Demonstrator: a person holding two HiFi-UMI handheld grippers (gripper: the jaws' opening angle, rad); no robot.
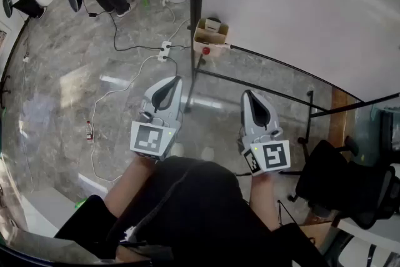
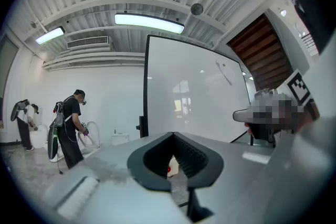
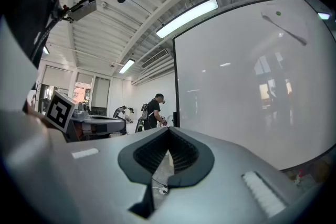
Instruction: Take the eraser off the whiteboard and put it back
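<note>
The whiteboard (image 1: 300, 3) stands upright in a black frame, ahead of both tools. I cannot pick out the eraser on it with any certainty. The left hand-held gripper (image 1: 177, 80) and the right hand-held gripper (image 1: 245, 93) are held level, side by side, each with its jaws closed on nothing. A small cardboard box (image 1: 210, 38) sits at the board's lower corner.

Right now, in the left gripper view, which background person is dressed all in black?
The upright person nearer the whiteboard, carrying a backpack; the other person, at the far left, wears a white top.
</note>
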